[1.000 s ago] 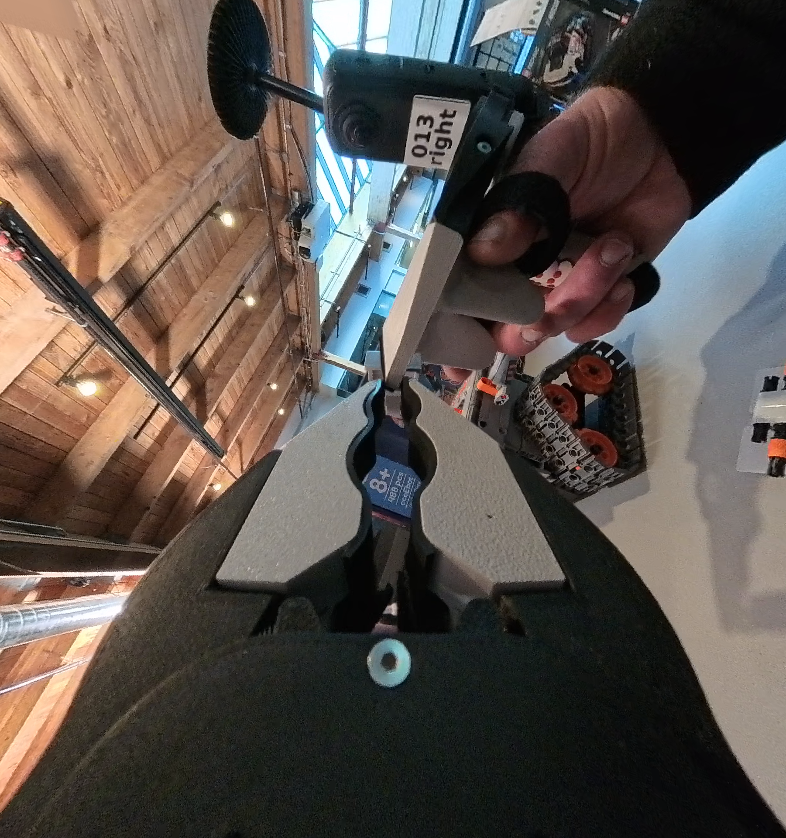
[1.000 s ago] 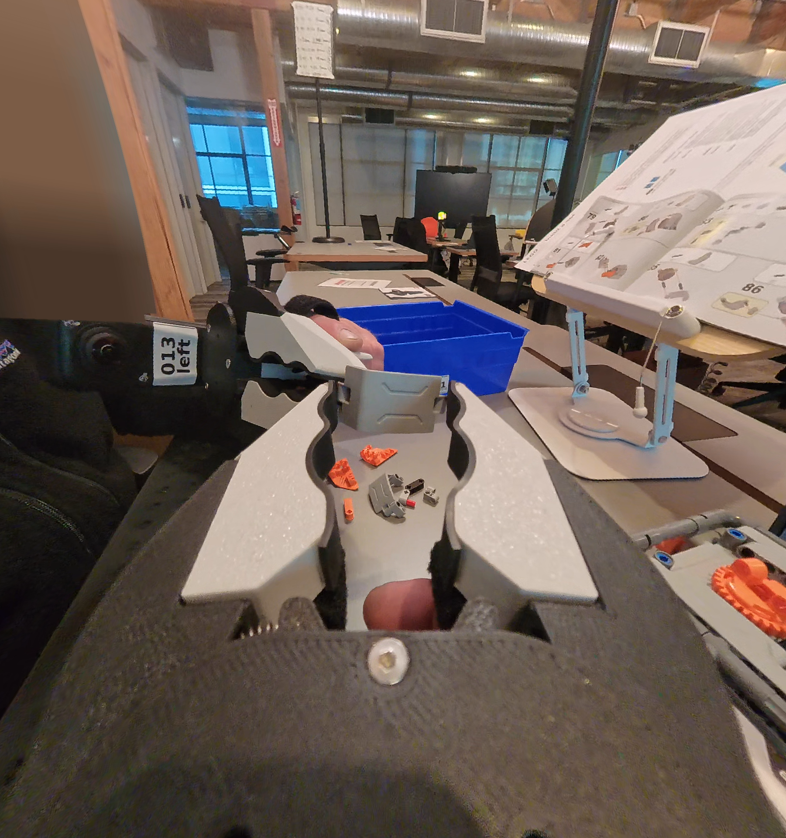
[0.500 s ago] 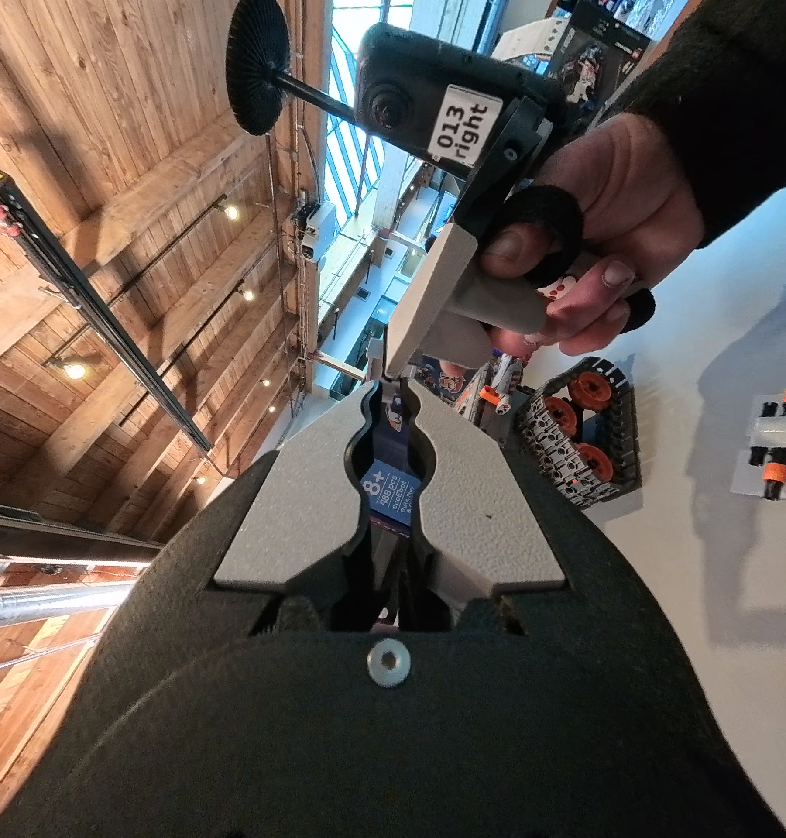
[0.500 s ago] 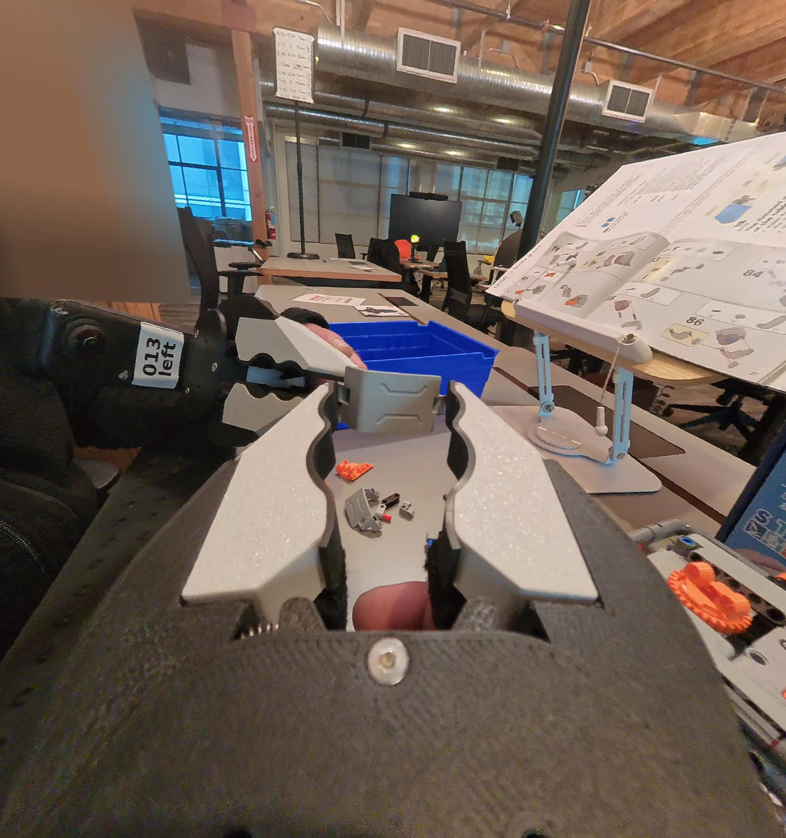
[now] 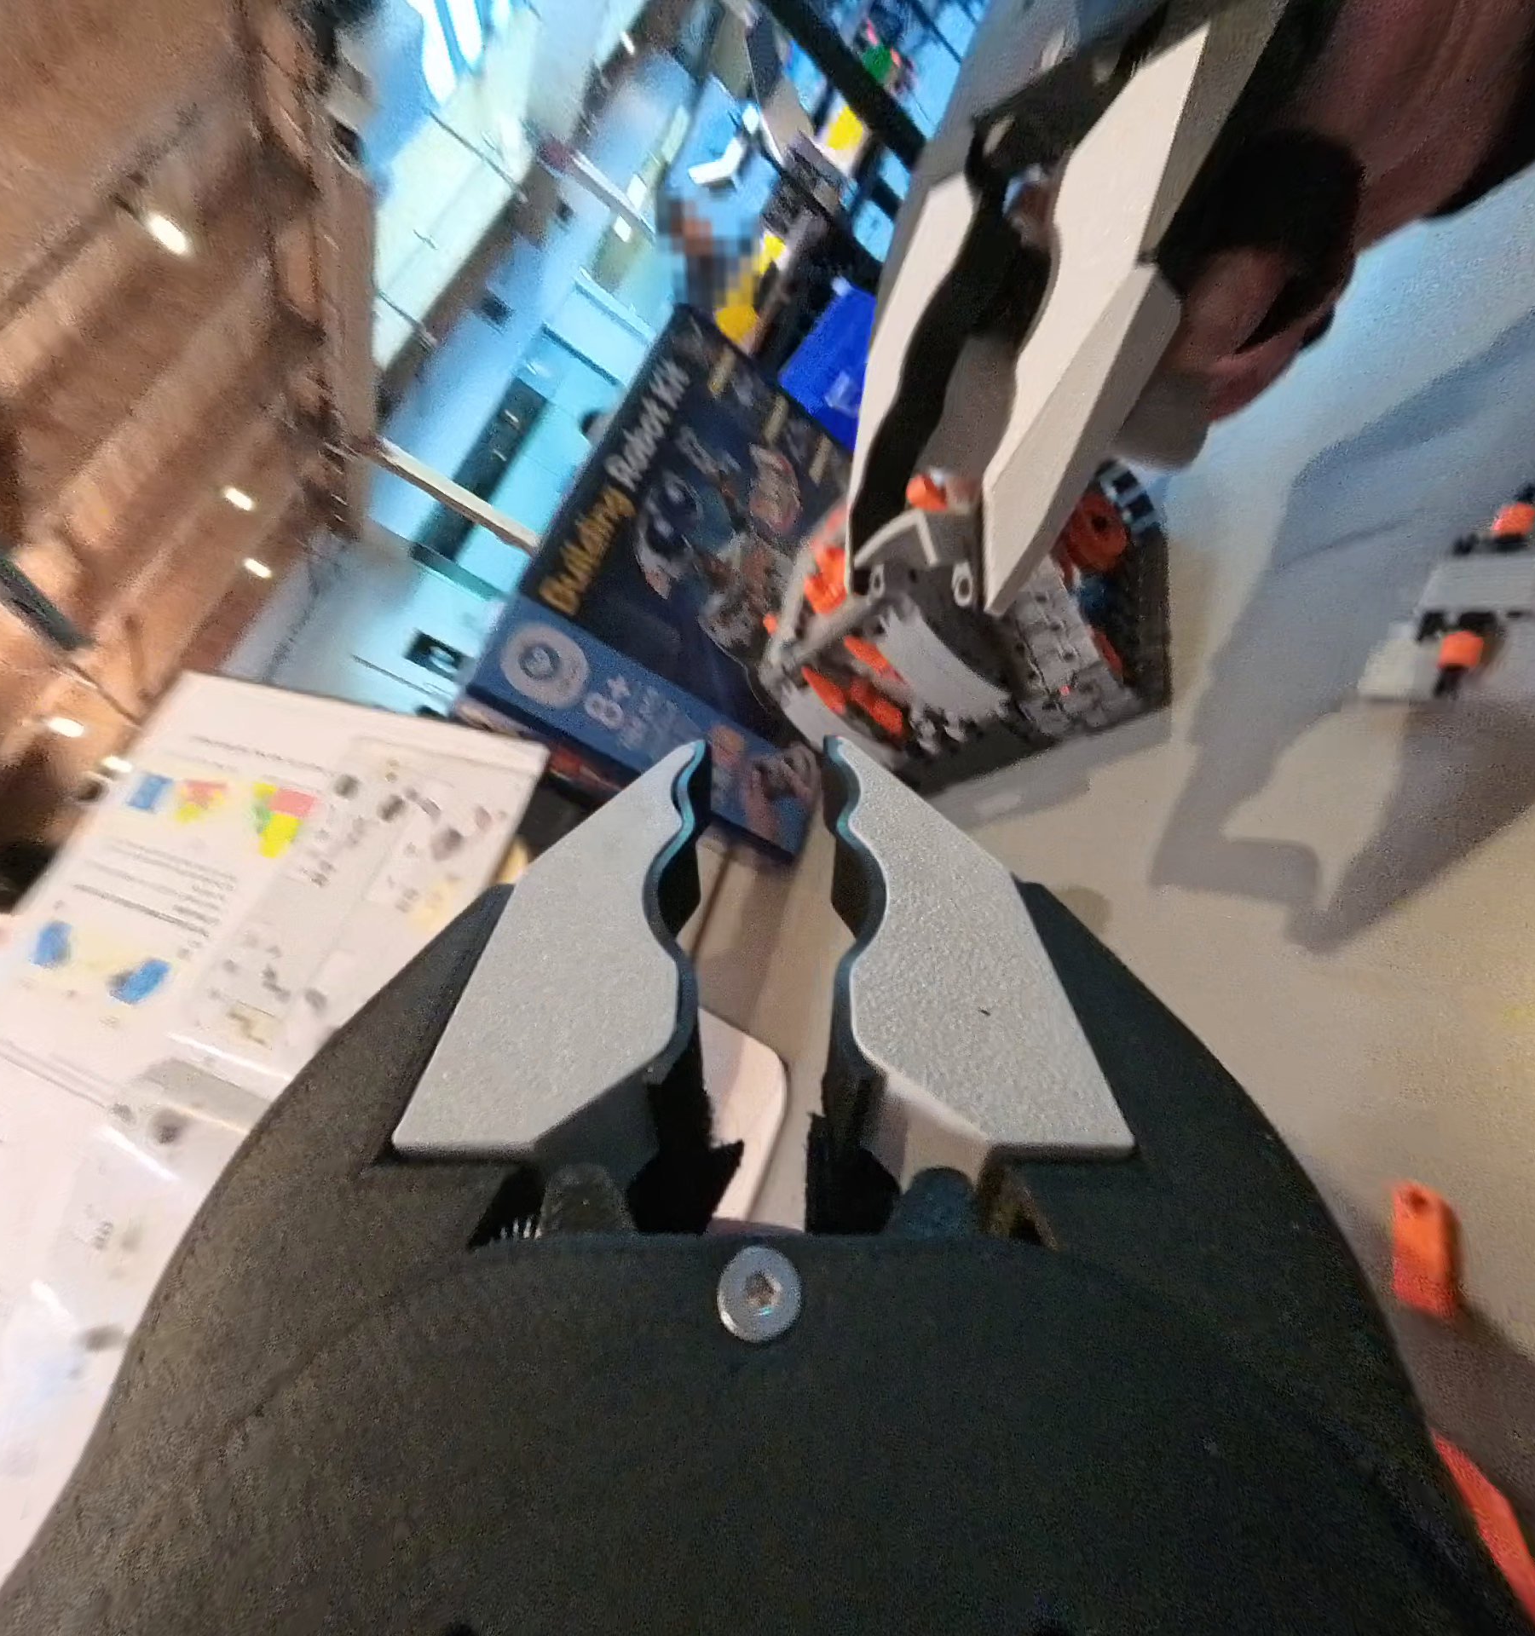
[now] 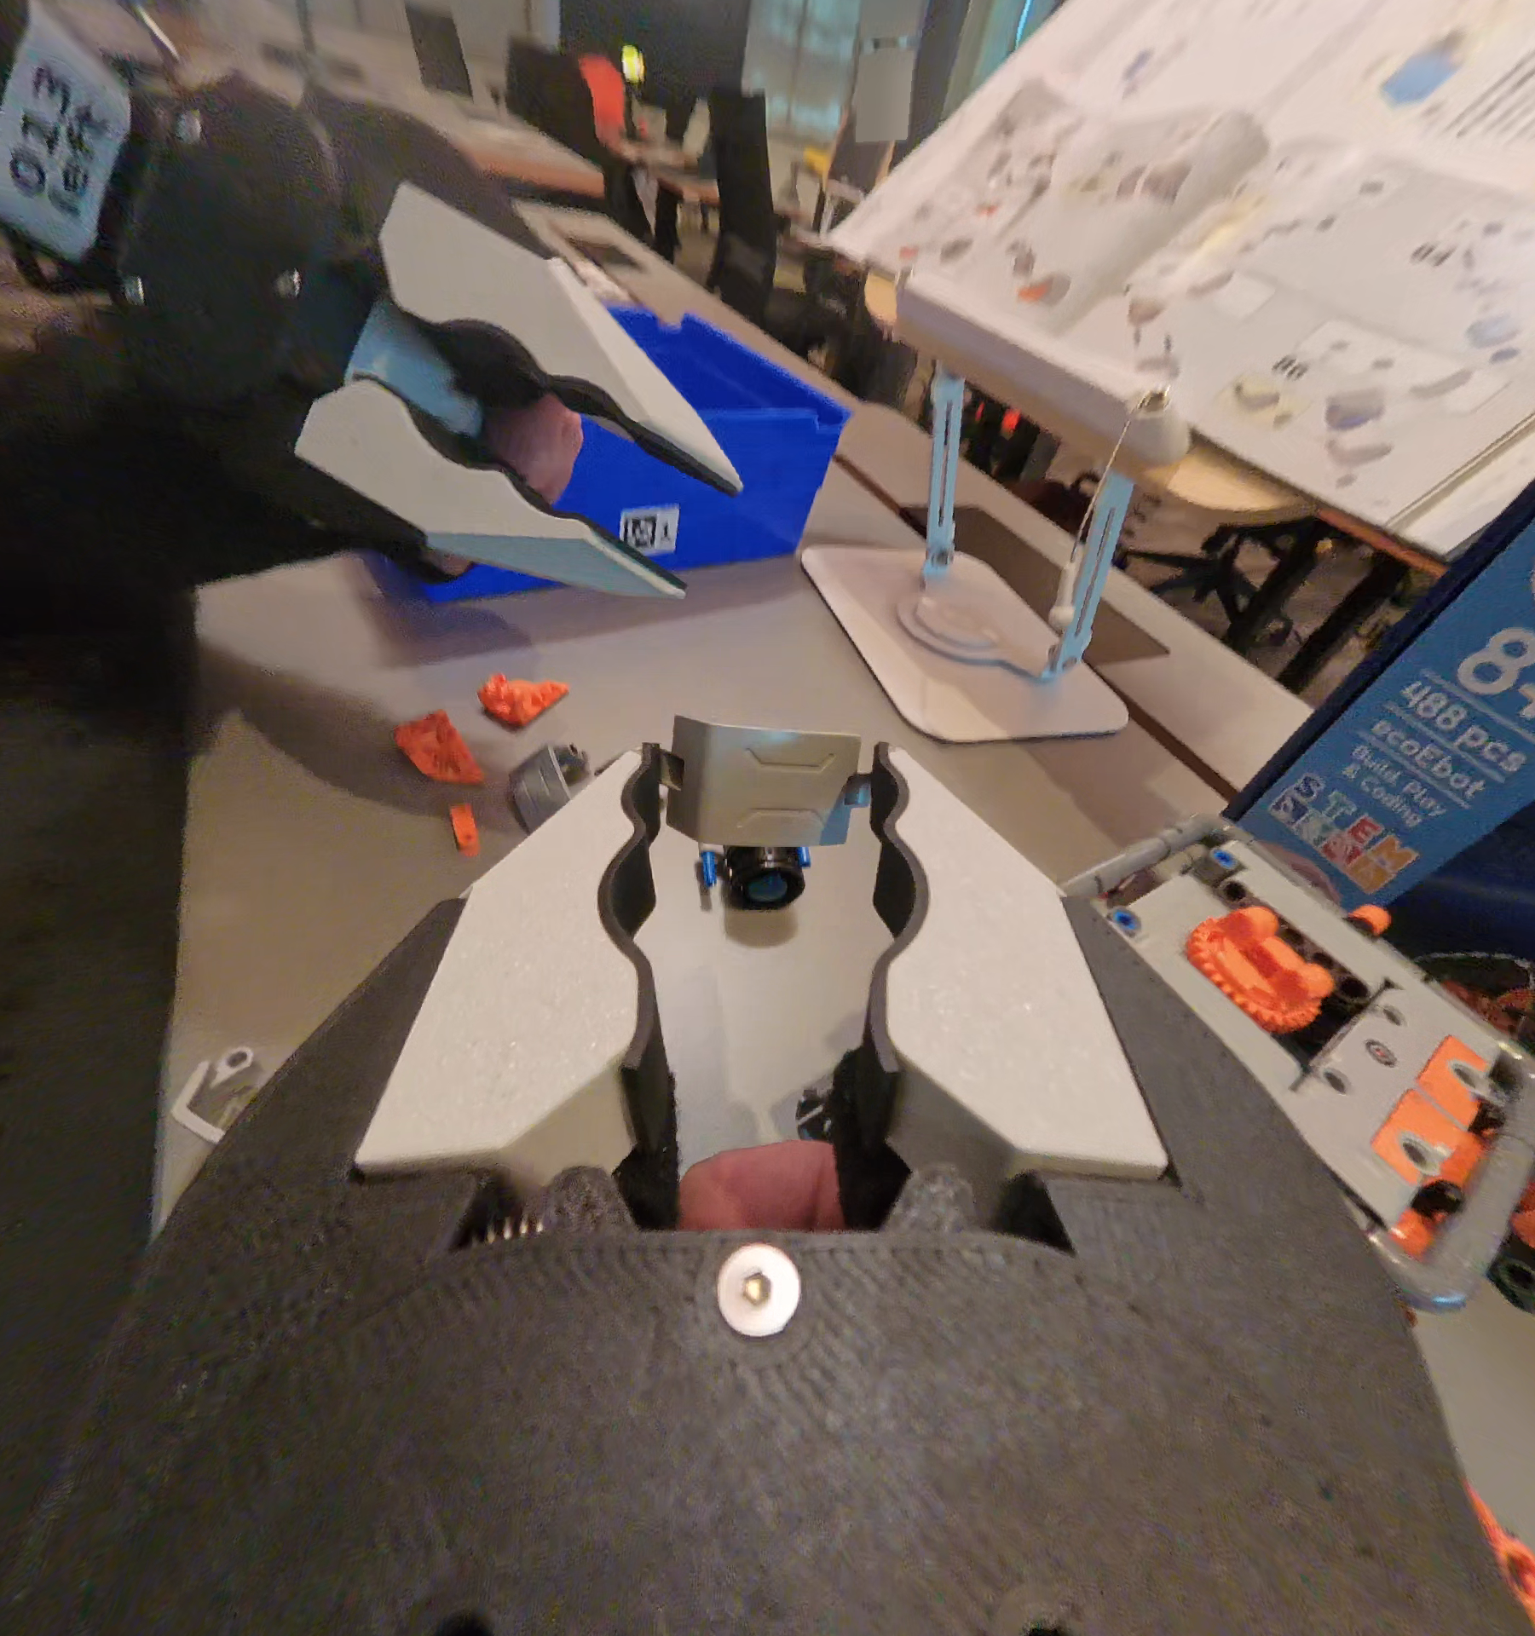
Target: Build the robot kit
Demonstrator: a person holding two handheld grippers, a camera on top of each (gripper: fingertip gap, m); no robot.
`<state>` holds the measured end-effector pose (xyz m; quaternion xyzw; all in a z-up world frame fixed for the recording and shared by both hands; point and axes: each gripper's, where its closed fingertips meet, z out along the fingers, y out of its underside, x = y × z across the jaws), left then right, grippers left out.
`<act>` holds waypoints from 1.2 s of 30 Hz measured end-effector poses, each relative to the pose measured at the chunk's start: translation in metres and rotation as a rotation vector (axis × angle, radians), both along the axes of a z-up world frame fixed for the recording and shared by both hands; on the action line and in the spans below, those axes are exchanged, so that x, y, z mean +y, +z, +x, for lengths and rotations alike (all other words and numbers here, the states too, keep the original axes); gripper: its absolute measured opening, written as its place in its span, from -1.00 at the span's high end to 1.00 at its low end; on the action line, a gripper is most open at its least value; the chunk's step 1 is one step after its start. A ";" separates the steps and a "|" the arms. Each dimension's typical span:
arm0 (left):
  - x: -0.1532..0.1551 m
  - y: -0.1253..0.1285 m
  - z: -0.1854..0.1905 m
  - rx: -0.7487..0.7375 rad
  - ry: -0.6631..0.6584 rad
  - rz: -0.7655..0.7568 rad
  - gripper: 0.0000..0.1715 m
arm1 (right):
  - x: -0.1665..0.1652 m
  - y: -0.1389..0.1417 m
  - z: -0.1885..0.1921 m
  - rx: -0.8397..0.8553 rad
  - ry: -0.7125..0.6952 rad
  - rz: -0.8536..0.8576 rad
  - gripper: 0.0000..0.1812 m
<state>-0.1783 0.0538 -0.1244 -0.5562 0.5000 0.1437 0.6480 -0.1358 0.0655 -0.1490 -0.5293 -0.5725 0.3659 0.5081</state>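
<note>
the right gripper (image 6: 763, 775) pinches a curved grey panel piece (image 6: 759, 788) at its fingertips above the grey table (image 6: 746, 620), beside the tracked building-kit model (image 6: 1330, 1018), while the left gripper (image 5: 763, 779), slightly parted and empty, hangs near the blue bin (image 6: 746, 443).

The left claw (image 6: 697, 531) no longer pinches the grey curved plastic panel (image 6: 759, 788); its fingers now stand apart with nothing between them, left of and well apart from the panel. The right claw (image 6: 759, 779) alone clamps that panel, lower over the pale surface (image 6: 746, 637).
</note>
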 end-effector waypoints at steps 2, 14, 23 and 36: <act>0.006 -0.026 -0.013 0.004 0.023 -0.170 0.69 | -0.001 -0.014 -0.006 -0.069 -0.011 0.010 0.50; 0.007 -0.117 -0.027 0.152 0.070 -0.553 0.74 | 0.005 -0.083 -0.024 -0.417 -0.091 0.083 0.50; 0.015 -0.141 -0.032 0.183 0.092 -0.627 0.76 | 0.012 -0.105 -0.034 -0.535 -0.118 0.134 0.50; 0.023 -0.152 -0.024 0.223 0.049 -0.586 1.00 | 0.023 -0.118 -0.041 -0.588 -0.156 0.158 0.50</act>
